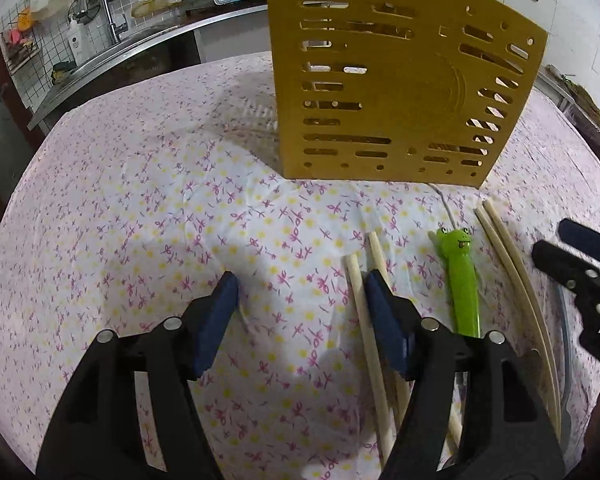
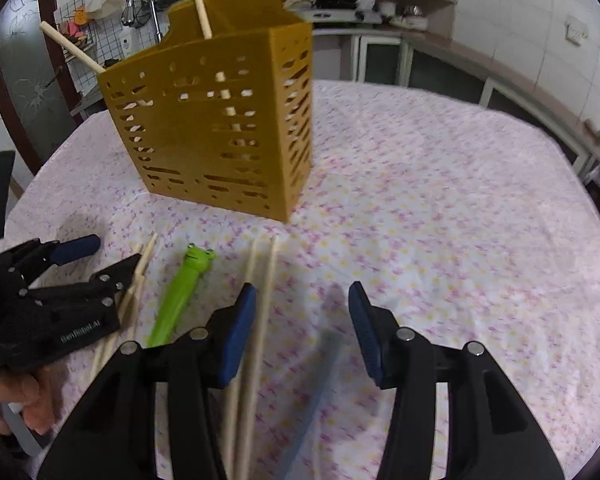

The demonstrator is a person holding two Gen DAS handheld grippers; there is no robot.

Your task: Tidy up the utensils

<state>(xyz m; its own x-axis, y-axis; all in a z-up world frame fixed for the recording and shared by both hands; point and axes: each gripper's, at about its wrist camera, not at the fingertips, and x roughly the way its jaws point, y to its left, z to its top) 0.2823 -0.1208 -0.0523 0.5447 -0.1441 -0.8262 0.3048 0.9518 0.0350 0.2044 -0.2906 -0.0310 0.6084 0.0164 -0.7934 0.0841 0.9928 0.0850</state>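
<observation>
Two chopsticks in, most utensils still out on the surface.

Your yellow holder (image 2: 220,128) already has two chopsticks (image 2: 201,4) standing in it. Left to sort: one chopstick pair (image 1: 364,312) by your left claw (image 1: 300,312), the green frog utensil (image 1: 462,276), and a second pair (image 2: 260,320) beside your right claw (image 2: 302,320). Both claws are spread and empty.

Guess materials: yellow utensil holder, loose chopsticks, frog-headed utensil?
Yellow utensil holder: likely matte plastic, with clean cut slots and uniform colour. Chopsticks: pale, unfinished-looking wood or bamboo; the grain is too small to tell. Frog-headed utensil: glossy green plastic handle with a moulded face.
</observation>
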